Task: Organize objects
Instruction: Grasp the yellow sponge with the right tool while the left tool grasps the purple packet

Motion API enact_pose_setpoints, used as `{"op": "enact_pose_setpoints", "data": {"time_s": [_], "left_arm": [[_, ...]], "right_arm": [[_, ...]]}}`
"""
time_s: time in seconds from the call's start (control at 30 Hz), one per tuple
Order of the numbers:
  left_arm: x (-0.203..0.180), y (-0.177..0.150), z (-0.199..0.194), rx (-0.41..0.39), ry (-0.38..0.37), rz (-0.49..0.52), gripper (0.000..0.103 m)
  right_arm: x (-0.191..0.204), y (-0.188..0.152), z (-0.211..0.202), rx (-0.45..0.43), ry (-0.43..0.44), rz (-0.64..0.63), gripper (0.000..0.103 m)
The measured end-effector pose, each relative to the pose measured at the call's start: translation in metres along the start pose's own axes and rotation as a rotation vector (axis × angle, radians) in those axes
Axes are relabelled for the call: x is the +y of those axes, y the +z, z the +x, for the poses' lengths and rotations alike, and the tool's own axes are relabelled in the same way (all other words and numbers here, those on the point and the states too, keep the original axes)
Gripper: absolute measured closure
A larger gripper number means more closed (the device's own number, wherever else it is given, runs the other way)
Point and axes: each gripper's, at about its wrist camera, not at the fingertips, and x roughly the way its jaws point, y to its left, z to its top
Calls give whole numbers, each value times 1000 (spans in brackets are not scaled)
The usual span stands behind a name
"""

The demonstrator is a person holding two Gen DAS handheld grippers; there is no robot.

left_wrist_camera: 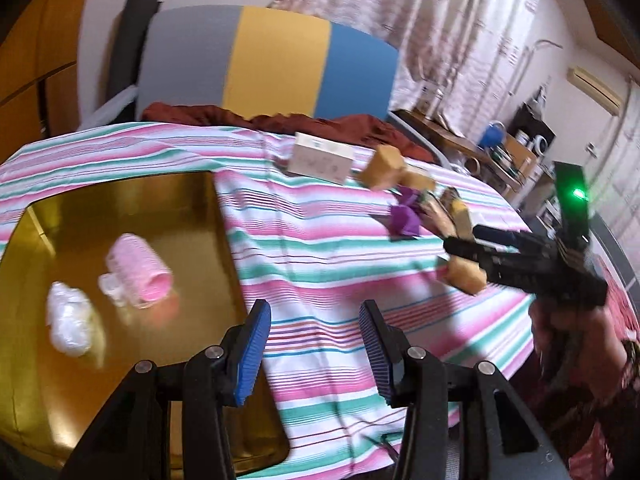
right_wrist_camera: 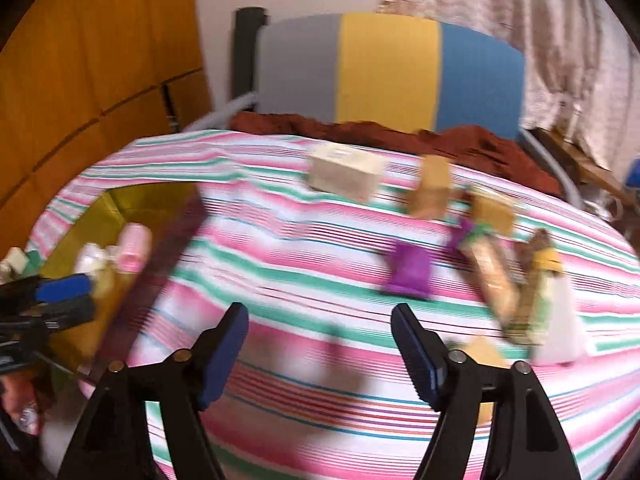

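Left gripper [left_wrist_camera: 316, 344] hangs part open and empty beside the gold tray [left_wrist_camera: 132, 200], which holds a pink roller [left_wrist_camera: 138, 274]. Right gripper [right_wrist_camera: 320, 352] gapes wide, empty, above the striped worktop [right_wrist_camera: 300, 240]; purple wrapper [right_wrist_camera: 408, 272] lies ahead.

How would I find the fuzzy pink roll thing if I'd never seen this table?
Look at the striped tablecloth, then at the shiny gold tray on its left side. The pink hair roller lies inside the tray, next to a crumpled white wrapper. It is the only pink tube-shaped thing there.
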Motion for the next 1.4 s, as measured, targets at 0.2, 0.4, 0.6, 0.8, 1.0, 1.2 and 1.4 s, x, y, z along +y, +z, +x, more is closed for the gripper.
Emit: {"op": "enact_pose_setpoints", "data": {"time_s": [0.2, 0.4, 0.6, 0.8, 1.0, 1.2, 1.4], "left_arm": [[-28, -3, 17, 49, -59, 16, 56], [-55, -4, 35, 88, -78, 70, 56], [-64, 2, 47, 104, -75, 70, 56], [-75, 17, 73, 129, -69, 62, 56], [-96, 42, 109, 143, -39, 65, 56], [-122, 67, 143, 129, 3, 95, 48], [-140, 87, 183, 146, 32, 100, 41]], "right_arm": [[-79, -10, 11, 67, -73, 49, 19], [-97, -20, 36, 155, -66, 14, 19], [-98, -28, 55, 233, -75, 18, 34], [-100, -31, 51, 255, -78, 51, 41], [-113, -31, 42, 273, -70, 142, 44], [-129, -29, 32, 267, -119, 190, 44], [-137, -28, 26, 264, -121, 235, 44]]}}
